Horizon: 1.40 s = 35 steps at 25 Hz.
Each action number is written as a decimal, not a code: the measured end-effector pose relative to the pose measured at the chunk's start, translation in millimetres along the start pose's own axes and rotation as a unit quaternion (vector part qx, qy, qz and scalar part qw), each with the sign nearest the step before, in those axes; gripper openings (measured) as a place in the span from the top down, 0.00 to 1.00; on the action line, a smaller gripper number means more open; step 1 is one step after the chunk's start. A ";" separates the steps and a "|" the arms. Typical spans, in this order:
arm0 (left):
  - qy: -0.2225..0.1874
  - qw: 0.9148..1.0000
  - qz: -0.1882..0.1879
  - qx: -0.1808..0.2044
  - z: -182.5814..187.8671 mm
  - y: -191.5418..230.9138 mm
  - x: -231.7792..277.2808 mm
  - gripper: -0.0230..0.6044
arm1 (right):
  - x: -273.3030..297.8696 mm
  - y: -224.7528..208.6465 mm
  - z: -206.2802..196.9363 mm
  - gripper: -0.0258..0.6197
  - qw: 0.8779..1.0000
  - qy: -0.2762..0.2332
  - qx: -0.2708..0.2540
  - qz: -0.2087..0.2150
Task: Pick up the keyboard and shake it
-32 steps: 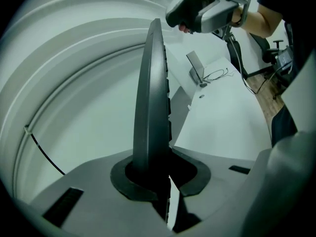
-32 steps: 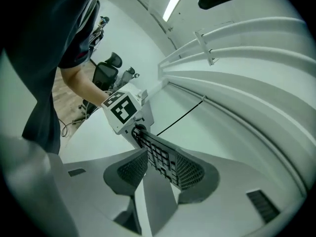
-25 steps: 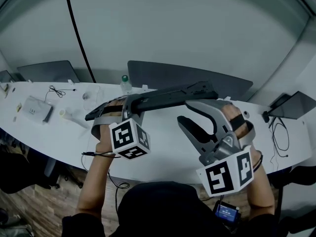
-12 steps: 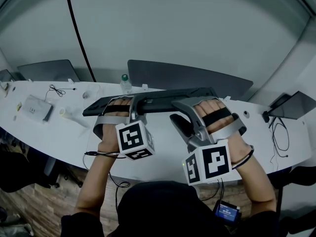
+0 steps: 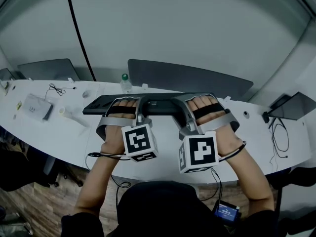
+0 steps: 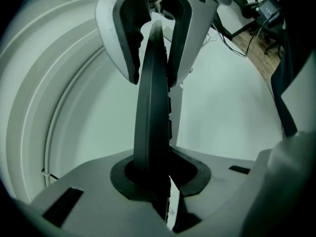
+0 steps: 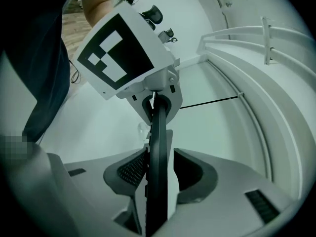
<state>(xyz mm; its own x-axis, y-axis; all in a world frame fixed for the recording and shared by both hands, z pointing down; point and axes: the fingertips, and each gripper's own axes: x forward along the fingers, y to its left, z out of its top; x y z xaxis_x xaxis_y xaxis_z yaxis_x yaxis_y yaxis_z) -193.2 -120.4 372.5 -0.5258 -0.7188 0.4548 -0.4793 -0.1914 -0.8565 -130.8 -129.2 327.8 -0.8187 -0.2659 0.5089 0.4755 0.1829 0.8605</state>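
A long black keyboard (image 5: pixel 101 105) hangs level above the white desk (image 5: pixel 64 137). My left gripper (image 5: pixel 139 104) is shut on its near edge left of the middle; in the left gripper view the keyboard (image 6: pixel 153 107) runs edge-on out of the left gripper (image 6: pixel 160 177). My right gripper (image 5: pixel 180 104) straddles the same edge further right. In the right gripper view the keyboard (image 7: pixel 158 147) stands between the jaws of the right gripper (image 7: pixel 158 174), against one pad and with a slit of light before the other. The left gripper (image 7: pixel 157 107) shows beyond.
On the desk stand a small bottle with a green cap (image 5: pixel 125 84), a white box (image 5: pixel 36 107) and a coiled cable (image 5: pixel 58 91) at the left. Dark partition panels (image 5: pixel 207 87) line the far edge. A dark device with cables (image 5: pixel 294 105) lies at the right.
My right gripper came down and leftward from the open air and now has the keyboard's edge between its jaws. The keyboard swung from tilted to level. My left gripper kept its hold.
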 end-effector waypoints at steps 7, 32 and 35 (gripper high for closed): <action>-0.006 1.000 -0.002 0.012 7.3 -1.0 -1.8 0.83 | 17.0 7.2 7.2 0.71 1.000 0.016 -0.007 0.009; -0.006 1.000 0.005 0.029 11.9 -8.2 2.0 0.83 | 44.8 20.9 -14.5 0.82 0.994 0.108 -0.008 -0.006; 0.001 0.998 0.018 0.054 9.7 -5.5 2.6 0.83 | 43.6 17.9 -13.8 0.83 0.994 0.104 0.015 -0.018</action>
<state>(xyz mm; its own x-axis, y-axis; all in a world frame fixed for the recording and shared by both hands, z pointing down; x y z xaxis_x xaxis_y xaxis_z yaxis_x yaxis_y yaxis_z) -185.1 -127.7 376.0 -0.5424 -0.7257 0.4232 -0.3819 -0.2357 -0.8936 -153.5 -150.5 365.7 -0.7488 -0.4628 0.4745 0.4348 0.1974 0.8786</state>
